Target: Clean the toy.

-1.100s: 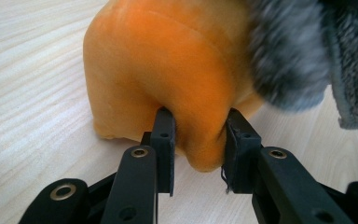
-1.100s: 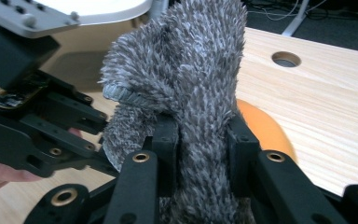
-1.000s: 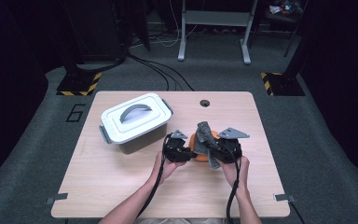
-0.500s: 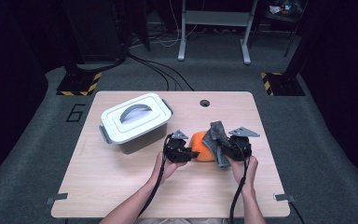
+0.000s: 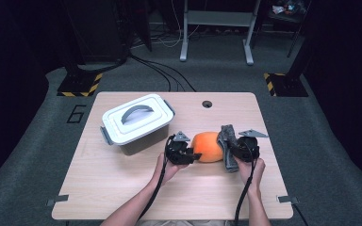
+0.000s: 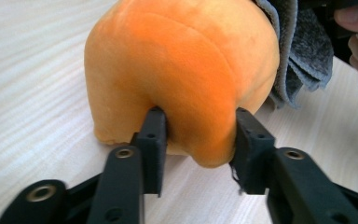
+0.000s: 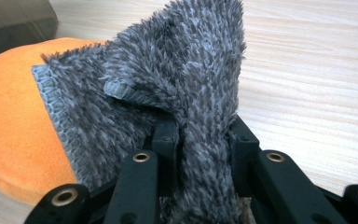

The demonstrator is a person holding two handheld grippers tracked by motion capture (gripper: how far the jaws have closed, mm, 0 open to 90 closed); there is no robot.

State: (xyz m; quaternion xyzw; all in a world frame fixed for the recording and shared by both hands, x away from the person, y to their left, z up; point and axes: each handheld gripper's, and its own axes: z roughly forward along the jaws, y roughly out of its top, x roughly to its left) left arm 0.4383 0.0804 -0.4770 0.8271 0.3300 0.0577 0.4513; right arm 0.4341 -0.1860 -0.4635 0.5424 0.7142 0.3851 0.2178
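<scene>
An orange plush toy [image 5: 208,146] lies on the wooden table [image 5: 122,188], between my two grippers. My left gripper [image 5: 194,155] is shut on a fold of the orange plush toy [image 6: 182,74], its jaws pinching the soft fabric at the near bottom edge. A grey fuzzy cloth [image 5: 227,141] drapes against the toy's right side. My right gripper [image 5: 231,151] is shut on a bunched fold of that grey cloth [image 7: 182,88], with the orange plush toy [image 7: 14,130] lying behind it to the left.
A white lidded plastic box [image 5: 134,121] with a grey handle stands on the table to the left of the toy. A small round hole [image 5: 207,104] sits near the table's far edge. Dark floor, cables and stands lie beyond the table.
My right gripper has pulled the grey cloth rightward off the top of the orange toy, so more orange shows. The left gripper has kept its hold in place.
</scene>
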